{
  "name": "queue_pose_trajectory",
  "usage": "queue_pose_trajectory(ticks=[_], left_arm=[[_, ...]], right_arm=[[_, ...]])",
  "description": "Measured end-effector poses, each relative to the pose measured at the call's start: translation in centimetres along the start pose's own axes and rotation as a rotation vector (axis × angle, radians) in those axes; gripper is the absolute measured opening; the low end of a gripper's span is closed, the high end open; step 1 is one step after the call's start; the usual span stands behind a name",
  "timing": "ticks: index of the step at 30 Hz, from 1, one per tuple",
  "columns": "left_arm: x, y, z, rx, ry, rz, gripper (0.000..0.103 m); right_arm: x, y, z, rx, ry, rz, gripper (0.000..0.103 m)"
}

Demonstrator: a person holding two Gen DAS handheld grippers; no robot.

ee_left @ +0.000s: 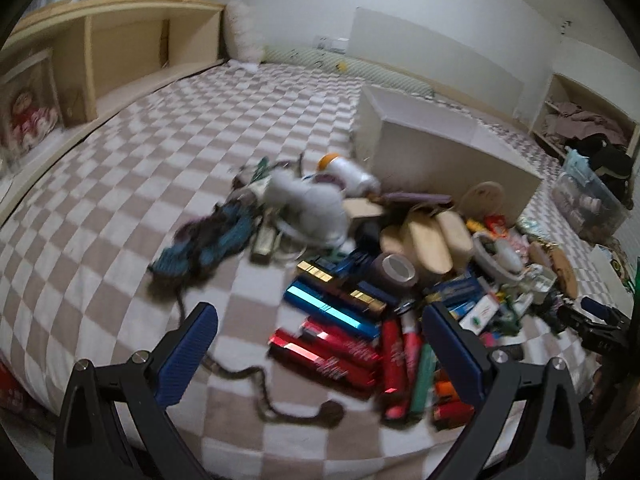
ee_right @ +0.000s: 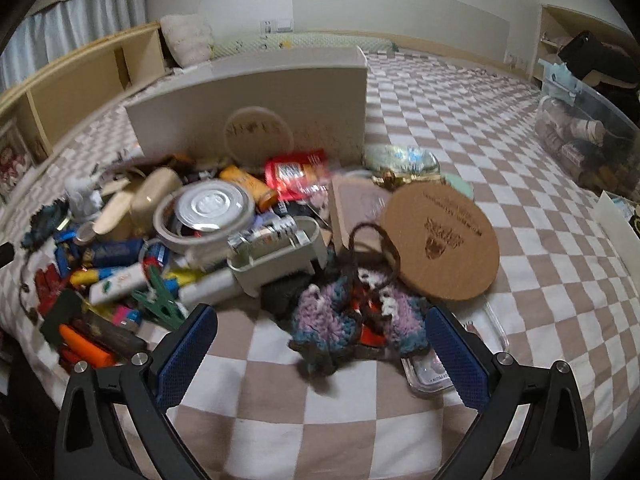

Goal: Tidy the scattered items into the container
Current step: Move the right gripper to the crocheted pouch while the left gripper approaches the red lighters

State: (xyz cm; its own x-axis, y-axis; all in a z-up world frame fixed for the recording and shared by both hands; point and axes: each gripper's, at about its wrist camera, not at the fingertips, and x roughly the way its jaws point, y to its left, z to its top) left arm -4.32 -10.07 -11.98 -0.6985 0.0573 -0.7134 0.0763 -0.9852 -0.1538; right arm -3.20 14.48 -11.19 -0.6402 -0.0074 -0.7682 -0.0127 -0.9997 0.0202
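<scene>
A beige open box (ee_left: 436, 156) (ee_right: 256, 100) stands on the checkered bed behind a heap of small items. In the left wrist view my left gripper (ee_left: 320, 320) is open above red tubes (ee_left: 332, 356) and a shiny blue box (ee_left: 332, 308); nothing lies between its fingers. A blue crocheted piece (ee_left: 208, 244), a white fluffy toy (ee_left: 312, 204) and a white bottle (ee_left: 352, 174) lie farther off. In the right wrist view my right gripper (ee_right: 320, 320) is open, just short of a purple-blue crocheted pouch (ee_right: 340, 316). A cork disc (ee_right: 444, 244), a tape roll (ee_right: 204, 216) and a white holder (ee_right: 276, 256) lie beyond.
Wooden shelves (ee_left: 120, 52) line the bed's left side. A clear bin (ee_right: 584, 136) of bottles sits at the right edge. A brown cord (ee_left: 256, 388) trails near the bed's front edge. Bare checkered blanket (ee_left: 140, 160) stretches left of the heap.
</scene>
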Motion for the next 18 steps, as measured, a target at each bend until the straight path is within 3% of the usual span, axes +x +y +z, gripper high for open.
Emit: queue_pose_trajectory(ticks=[2,9,13,18], left_arm=[[0.1,0.9,-0.4,-0.026,0.01,0.006,0.101],[0.5,1.9,-1.2,-0.063,0.032,-0.001,0.101],[0.7,1.6,-1.4,-0.048,0.037,-0.02,0.101],[1.6,0.4,-1.8,0.026,0.07,-0.05,0.101]], right_arm=[[0.7,-0.2,-0.2,0.004,0.027,-0.009,0.085],[1.5,0.3,-0.5,-0.054,0.037,-0.057,0.081],[1.9,1.1,-0.9,-0.13,0.033,-0.102,0.055],[1.9,0.7,-1.1,-0.124,0.043,-0.083,0.042]])
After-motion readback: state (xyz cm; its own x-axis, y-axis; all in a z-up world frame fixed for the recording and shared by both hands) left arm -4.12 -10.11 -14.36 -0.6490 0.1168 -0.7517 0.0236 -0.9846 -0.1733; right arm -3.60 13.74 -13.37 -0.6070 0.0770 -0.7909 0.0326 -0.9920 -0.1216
